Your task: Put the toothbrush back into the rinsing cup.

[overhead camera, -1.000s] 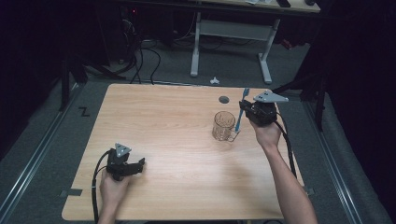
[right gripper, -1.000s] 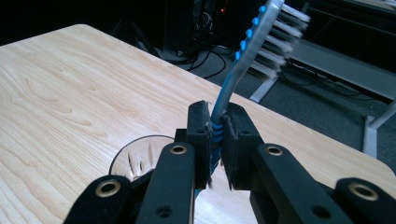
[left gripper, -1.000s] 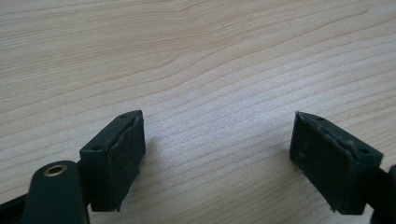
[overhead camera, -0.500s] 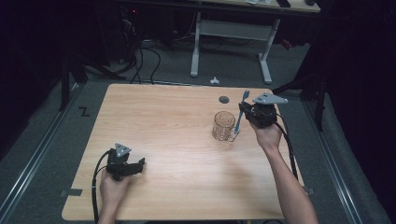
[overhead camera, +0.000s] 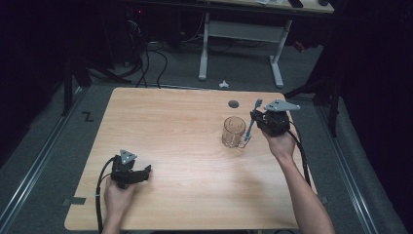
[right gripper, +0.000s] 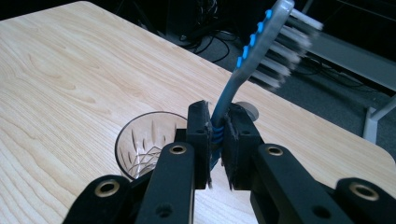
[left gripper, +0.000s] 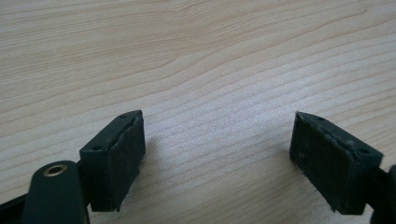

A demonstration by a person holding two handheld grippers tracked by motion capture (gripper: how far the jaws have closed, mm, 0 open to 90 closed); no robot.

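A clear cut-glass tumbler (overhead camera: pixel 234 131) (right gripper: pixel 140 151) stands on the right half of the wooden table (overhead camera: pixel 180 131). My right gripper (overhead camera: pixel 253 119) (right gripper: pixel 216 140) hovers just right of the glass, shut on the handle of a blue-grey toothbrush (overhead camera: pixel 251 124) (right gripper: pixel 245 60). The brush is nearly upright, bristles at the top, its lower end beside the glass's right rim. My left gripper (overhead camera: pixel 146 171) (left gripper: pixel 217 149) rests low on the table near the front left, open, with bare wood between its pads (left gripper: pixel 123 158).
A small dark round hole (overhead camera: pixel 234 104) lies in the tabletop behind the glass. Beyond the far edge are a white desk frame (overhead camera: pixel 241 34), cables and a small white object (overhead camera: pixel 223 84) on the floor. Metal rails run along both sides.
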